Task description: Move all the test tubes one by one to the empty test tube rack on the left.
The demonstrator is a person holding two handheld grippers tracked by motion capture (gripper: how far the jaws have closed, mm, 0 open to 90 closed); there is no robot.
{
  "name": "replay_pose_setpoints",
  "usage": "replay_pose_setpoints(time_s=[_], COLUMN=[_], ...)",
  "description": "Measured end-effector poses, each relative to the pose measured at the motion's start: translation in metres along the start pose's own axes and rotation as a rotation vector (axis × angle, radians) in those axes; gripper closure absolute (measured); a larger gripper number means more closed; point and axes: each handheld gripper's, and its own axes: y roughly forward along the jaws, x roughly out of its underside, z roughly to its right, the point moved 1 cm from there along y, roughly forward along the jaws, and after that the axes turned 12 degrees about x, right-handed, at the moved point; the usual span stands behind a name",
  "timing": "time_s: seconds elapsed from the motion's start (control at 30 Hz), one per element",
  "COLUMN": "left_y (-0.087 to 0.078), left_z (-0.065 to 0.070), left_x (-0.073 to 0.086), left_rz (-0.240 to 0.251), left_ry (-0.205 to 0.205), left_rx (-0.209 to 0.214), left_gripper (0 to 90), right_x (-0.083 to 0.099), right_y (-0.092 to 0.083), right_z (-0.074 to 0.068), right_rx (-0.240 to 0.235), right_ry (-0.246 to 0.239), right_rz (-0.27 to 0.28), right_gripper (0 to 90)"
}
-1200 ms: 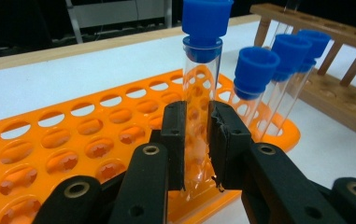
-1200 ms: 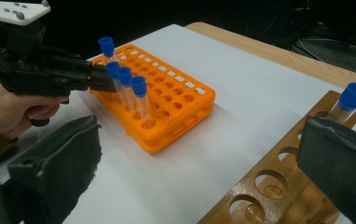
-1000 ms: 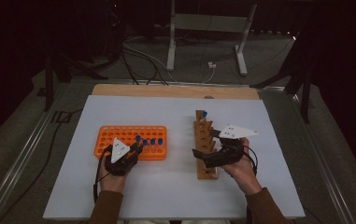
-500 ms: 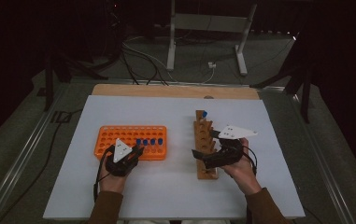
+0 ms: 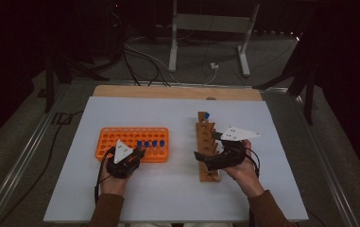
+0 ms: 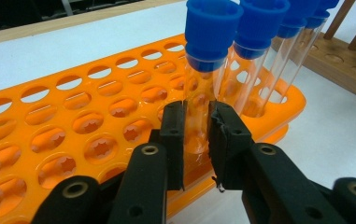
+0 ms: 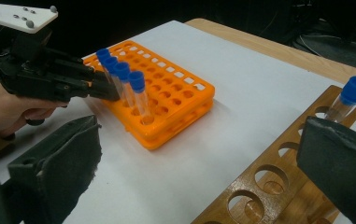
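Lower end of the clear blue-capped test tube (image 6: pixel 202 93) hidden behind your left gripper (image 6: pixel 195 135) pads, orange plastic tube rack (image 6: pixel 73 130) cut off at the picture's left edge, brown wooden rack (image 7: pixel 278 182) cut off below, far tube caps too small to count from above.

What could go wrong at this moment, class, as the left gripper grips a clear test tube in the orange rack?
1. The left gripper pinches the clear blue-capped test tube low on its smooth wall; it may slip or tilt when lifted.
2. Three more blue-capped tubes stand close beside it; a slanted pull could knock them.
3. The light orange plastic rack could lift or slide if the tube binds in its hole.
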Motion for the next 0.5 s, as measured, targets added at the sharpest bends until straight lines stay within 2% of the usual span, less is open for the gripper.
replay_pose_setpoints(time_s=[0.17,0.5], left_y=[-0.007,-0.026], left_z=[-0.003,-0.007], left_x=[0.0,-0.006], left_rz=[0.018,0.111], left_ry=[-0.023,-0.08], left_rx=[0.006,0.068], left_gripper=[63.5,42.8], right_x=[-0.001,-0.005], right_y=[-0.001,-0.002], right_z=[0.0,0.002], right_rx=[-0.001,0.007], right_ry=[0.003,0.004], right_rz=[0.003,0.011], right_gripper=[0.0,0.0])
